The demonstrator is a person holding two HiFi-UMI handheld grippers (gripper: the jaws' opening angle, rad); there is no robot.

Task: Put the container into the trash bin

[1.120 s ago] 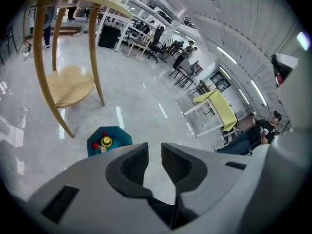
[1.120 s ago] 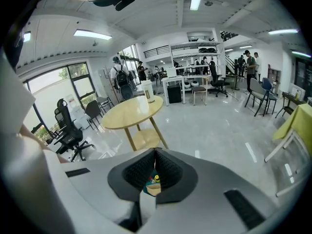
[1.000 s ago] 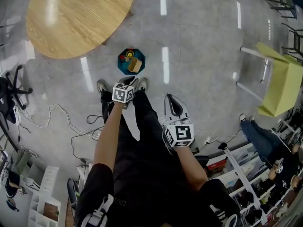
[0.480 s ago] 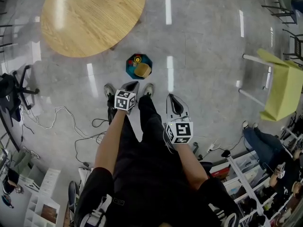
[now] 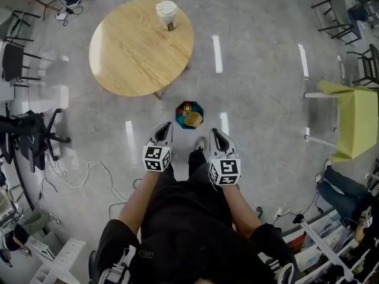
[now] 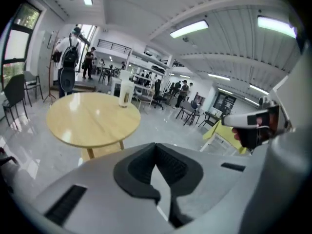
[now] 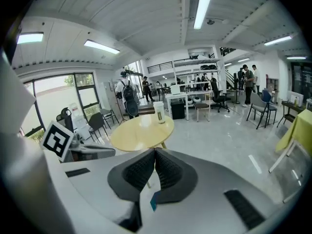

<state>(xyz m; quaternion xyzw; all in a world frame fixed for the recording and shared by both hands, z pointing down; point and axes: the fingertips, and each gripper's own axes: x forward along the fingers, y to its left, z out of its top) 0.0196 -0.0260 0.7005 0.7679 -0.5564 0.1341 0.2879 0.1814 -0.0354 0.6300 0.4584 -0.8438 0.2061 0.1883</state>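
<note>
A teal trash bin (image 5: 189, 115) stands on the grey floor just beyond my feet. A tan container (image 5: 193, 119) and some coloured bits lie inside it. My left gripper (image 5: 166, 126) hangs above the floor to the bin's near left, shut and empty. Beside it my right gripper (image 5: 215, 132) is also shut with nothing between its jaws. In the left gripper view the left gripper (image 6: 156, 145) has its pads meeting, as do those of the right gripper (image 7: 155, 151) in its own view. A white paper cup (image 5: 166, 15) (image 6: 125, 92) (image 7: 159, 112) stands on the round wooden table (image 5: 127, 55).
A yellow chair (image 5: 355, 120) stands at the right and a black office chair (image 5: 29, 132) at the left. Cables (image 5: 89, 173) trail over the floor at my left. More black chairs stand at the far corners. People stand far off beyond the table (image 7: 127, 94).
The left gripper has drawn back from over the bin and risen; the right has risen too. The head view now takes in the whole table and the cup.
</note>
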